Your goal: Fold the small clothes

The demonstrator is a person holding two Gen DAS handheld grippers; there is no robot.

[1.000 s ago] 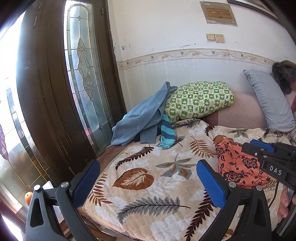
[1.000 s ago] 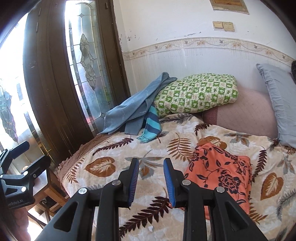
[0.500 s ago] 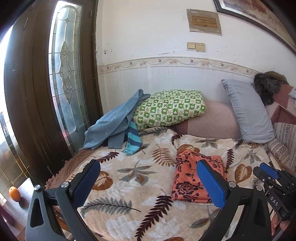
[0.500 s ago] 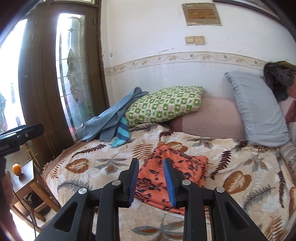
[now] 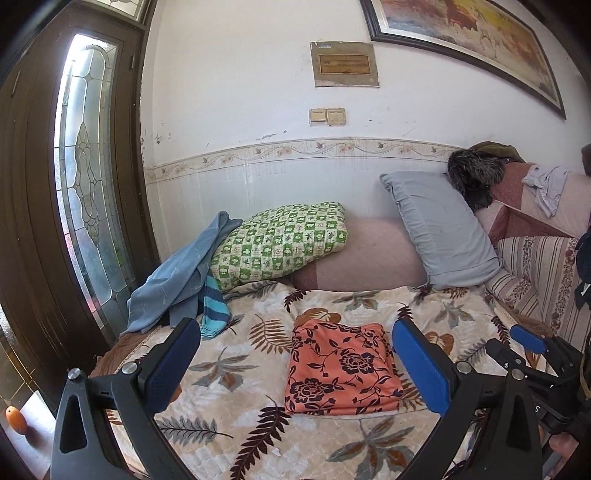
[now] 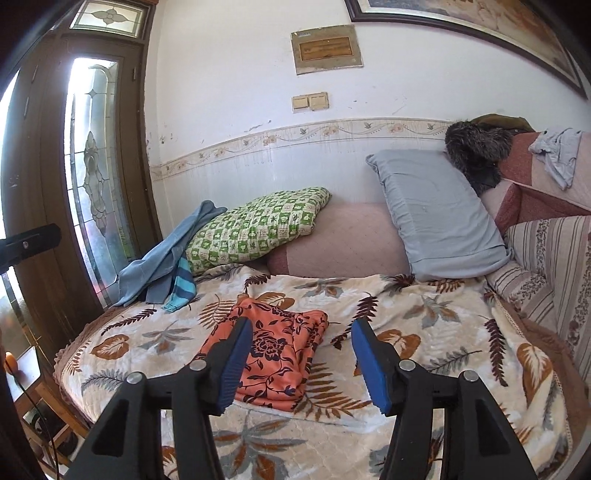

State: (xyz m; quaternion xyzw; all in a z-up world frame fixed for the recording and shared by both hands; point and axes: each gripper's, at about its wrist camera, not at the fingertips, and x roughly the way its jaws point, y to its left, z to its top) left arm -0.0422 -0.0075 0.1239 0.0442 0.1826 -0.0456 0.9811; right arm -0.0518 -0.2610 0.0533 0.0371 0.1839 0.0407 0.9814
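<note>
Leaf-print bedspread (image 5: 229, 373) runs to the white wall, folded orange floral garment (image 5: 341, 367) mid-bed toward the front edge, left gripper (image 5: 295, 365) spread wide and empty, right gripper (image 6: 301, 363) empty, jaws just opened; only the left view shows the other gripper's blue pad.

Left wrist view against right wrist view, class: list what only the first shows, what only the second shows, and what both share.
Only the left wrist view shows the right gripper from outside, at its right edge, and the orange fruit plainly at lower left. Only the right wrist view shows the stained-glass panel above the door and the right gripper's own jaws, which have just been opening, with nothing between them. Both show the folded orange floral garment on the leaf-print blanket, the green checked pillow, the grey pillow and the blue clothes.
</note>
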